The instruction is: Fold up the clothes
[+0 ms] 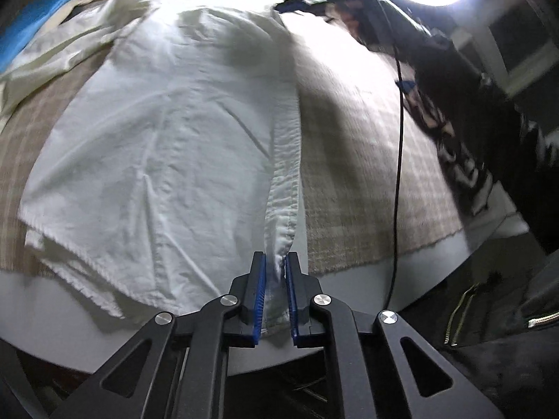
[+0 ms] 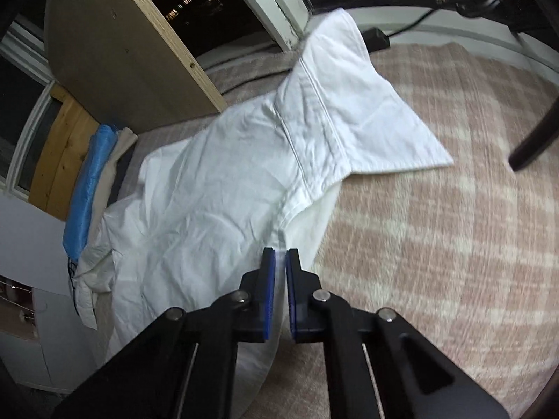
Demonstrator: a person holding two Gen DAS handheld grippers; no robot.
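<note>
a white shirt (image 1: 167, 146) lies spread on a beige checked cloth (image 1: 353, 160) covering the surface. the left gripper (image 1: 276, 262) has its jaws clamped on the shirt's stitched front edge. the right gripper (image 2: 280, 256) has its jaws pinched on another edge of the shirt (image 2: 223, 188), one flap lifted beyond.

From my left wrist view the shirt (image 1: 167, 146) lies spread on the cloth-covered table (image 1: 363, 160), its hem overhanging the near edge. My left gripper (image 1: 276, 262) sits at that near edge, pinching the shirt's right-hand border. In the right wrist view my right gripper (image 2: 280, 256) grips the shirt's edge, with bare cloth to its right. A folded bundle (image 2: 87, 192) rests at the table's far left side, beyond the shirt.
</note>
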